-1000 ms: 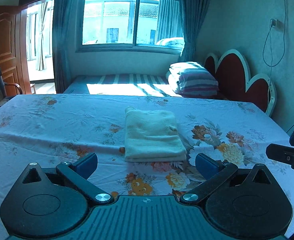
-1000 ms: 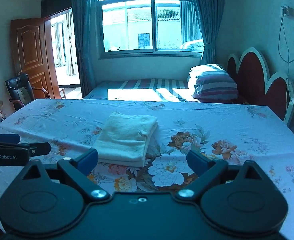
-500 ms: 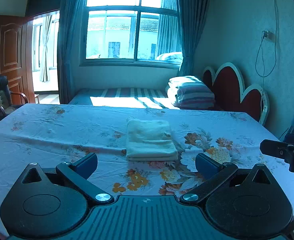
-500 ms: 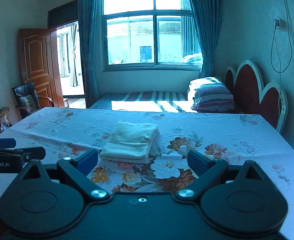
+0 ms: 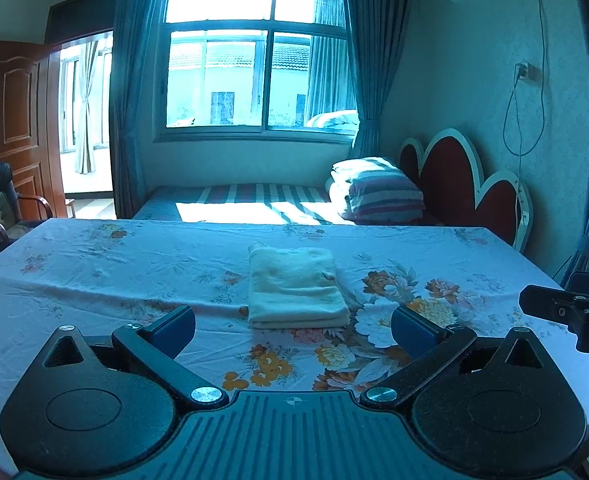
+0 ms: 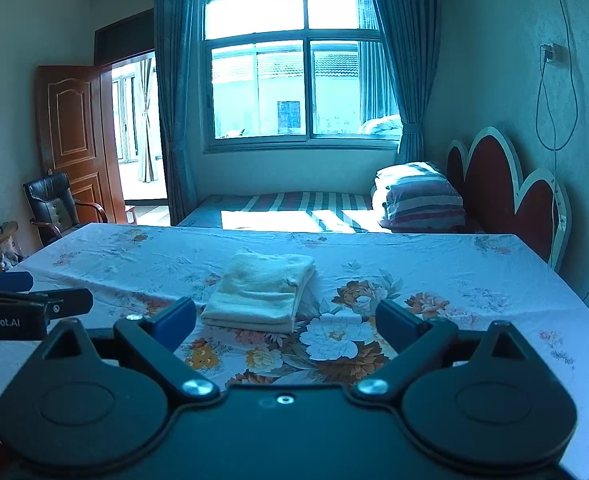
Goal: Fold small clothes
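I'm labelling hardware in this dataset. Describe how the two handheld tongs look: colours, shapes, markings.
Both are matte black. The left tongs carry blue pads on two angled link arms with silver pivot screws, rounded teardrop side plates with triangular cutouts, and a ribbed base bearing a small crosshair mark. The right tongs match, but with a smooth base. White "enRobot.AI" lettering shows on the left tool's side in the right wrist view. No cables or sleeves visible.

Left gripper [image 5: 292, 326]: matte black body with a ribbed central plate marked by a small crosshair, two rounded lobes each bearing a recessed disc and a triangular cut-out, and two black link arms pivoting on silver screws and ending in blue finger pads [image 5: 174, 326]. Right gripper [image 6: 284, 318]: the same black lobed form with blue-padded fingers [image 6: 394, 316] and silver pivot screws, but a smooth central plate carrying one small screw. Seen from the side, the left unit shows white "enRobot.AI" lettering on its black housing.
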